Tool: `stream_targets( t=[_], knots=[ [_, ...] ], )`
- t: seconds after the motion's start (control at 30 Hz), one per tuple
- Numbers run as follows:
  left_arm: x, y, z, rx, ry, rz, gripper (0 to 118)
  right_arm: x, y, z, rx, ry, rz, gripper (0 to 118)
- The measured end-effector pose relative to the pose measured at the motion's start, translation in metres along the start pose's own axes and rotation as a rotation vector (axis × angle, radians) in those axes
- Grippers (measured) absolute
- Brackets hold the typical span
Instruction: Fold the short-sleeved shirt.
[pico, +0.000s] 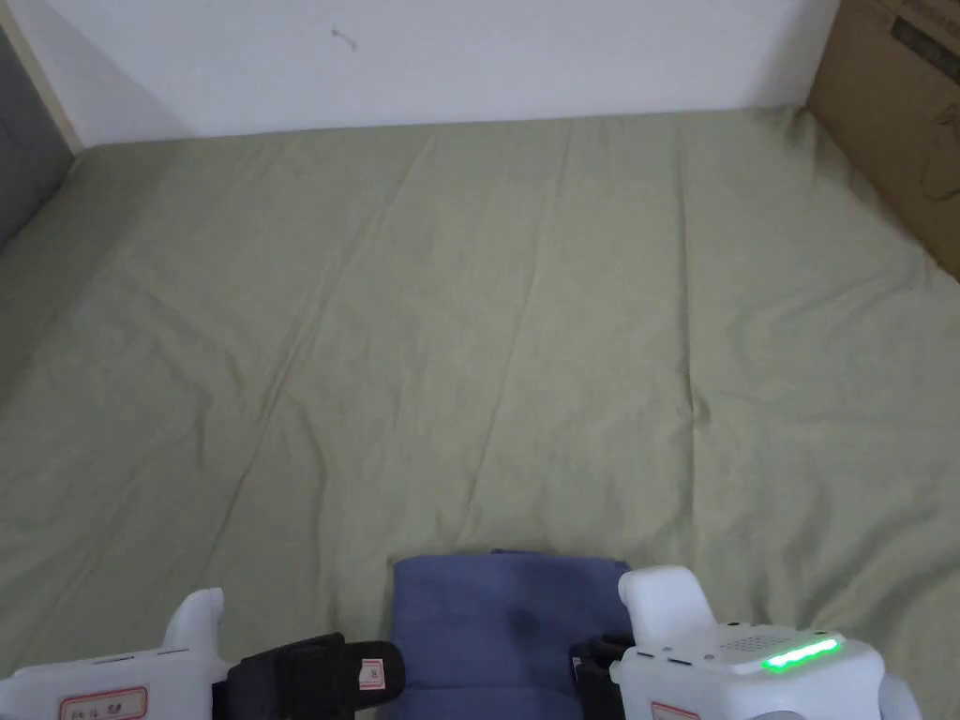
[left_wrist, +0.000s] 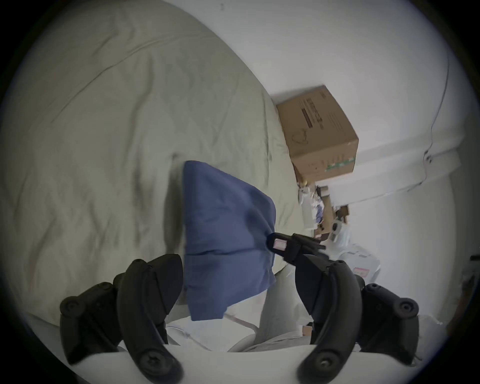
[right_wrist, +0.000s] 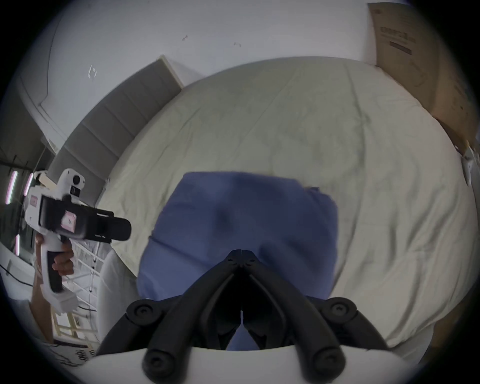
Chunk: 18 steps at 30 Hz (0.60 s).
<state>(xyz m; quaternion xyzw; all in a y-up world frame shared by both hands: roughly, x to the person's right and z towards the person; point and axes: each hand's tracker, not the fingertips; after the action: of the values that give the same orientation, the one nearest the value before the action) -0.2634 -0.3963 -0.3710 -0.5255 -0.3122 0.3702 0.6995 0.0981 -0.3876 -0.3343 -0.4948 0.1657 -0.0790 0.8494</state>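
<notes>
A folded blue shirt (right_wrist: 241, 228), soft and rectangular, was clamped by the right gripper (right_wrist: 241, 253); the left gripper's (left_wrist: 239, 262) jaws were spread apart above the wrinkled green sheet (pico: 487, 328).

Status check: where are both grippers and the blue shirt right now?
Left gripper open, off the cloth. Right gripper shut on folded blue fabric shirt, at pale green bedsheet's near edge. Nothing in the way.

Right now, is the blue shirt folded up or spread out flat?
Folded. The blue shirt is a small neat rectangle on the green bedsheet, with no sleeves sticking out. The right hand-held gripper is shut on its near edge.
</notes>
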Motion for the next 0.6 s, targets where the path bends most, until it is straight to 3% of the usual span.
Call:
stream_targets(
  t=[0.1,0.17,0.47,0.5,0.53,0.6],
  knots=[
    [-0.029,0.010,-0.014,-0.023,-0.040,0.105,92,-0.003,-0.003,-0.010,-0.023,-0.051,0.034,0],
    [-0.040,0.016,-0.027,-0.047,-0.035,0.167,92,0.000,-0.003,-0.008,-0.021,-0.042,-0.004,0],
    [-0.053,0.022,-0.122,-0.296,-0.261,0.190,91,0.002,-0.004,-0.010,-0.025,-0.049,-0.022,0],
    [-0.048,0.023,-0.127,-0.321,-0.269,0.154,88,0.000,-0.004,-0.009,-0.024,-0.054,-0.020,0],
    [-0.044,0.024,-0.128,-0.320,-0.226,0.113,75,0.000,-0.004,-0.009,-0.024,-0.057,-0.022,0],
    [-0.042,0.024,-0.123,-0.312,-0.157,0.090,68,0.002,-0.004,-0.008,-0.020,-0.050,-0.038,0]
  ],
)
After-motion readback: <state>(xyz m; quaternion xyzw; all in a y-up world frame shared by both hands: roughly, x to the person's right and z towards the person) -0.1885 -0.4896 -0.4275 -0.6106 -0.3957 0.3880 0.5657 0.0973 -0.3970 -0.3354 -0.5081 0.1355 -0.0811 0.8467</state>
